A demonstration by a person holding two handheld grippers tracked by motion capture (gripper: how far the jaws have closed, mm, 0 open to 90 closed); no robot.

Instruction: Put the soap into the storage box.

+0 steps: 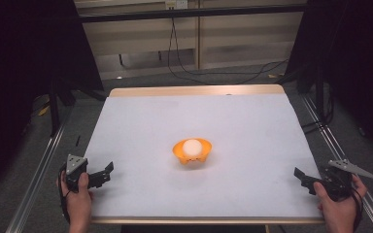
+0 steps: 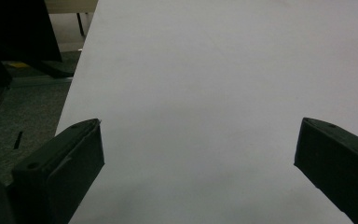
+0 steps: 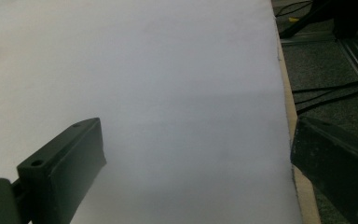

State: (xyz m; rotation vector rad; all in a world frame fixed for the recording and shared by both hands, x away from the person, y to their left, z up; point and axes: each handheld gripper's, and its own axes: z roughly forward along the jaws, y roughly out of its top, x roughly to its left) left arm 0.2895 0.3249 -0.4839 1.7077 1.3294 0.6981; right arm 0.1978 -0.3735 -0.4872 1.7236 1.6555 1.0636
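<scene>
Dim room, dark curtains, cables on floor behind. Desk (image 1: 141,121) w/ white top, wood edge. Orange bowl (image 1: 192,154) near desk centre, pale round ball (image 1: 193,146) sitting in it. Left tongs (image 1: 108,171) at front-left edge, spread wide, nothing held. Right tongs (image 1: 299,175) at front-right edge, also spread, empty. Both well apart from bowl.

Orange bowl (image 1: 192,155), shallow, upright, wavy rim, near table (image 1: 252,126) centre (slightly toward near edge). White ball (image 1: 193,146) sits inside bowl, round, matte, top rising above rim. Both well apart from table edges.
</scene>
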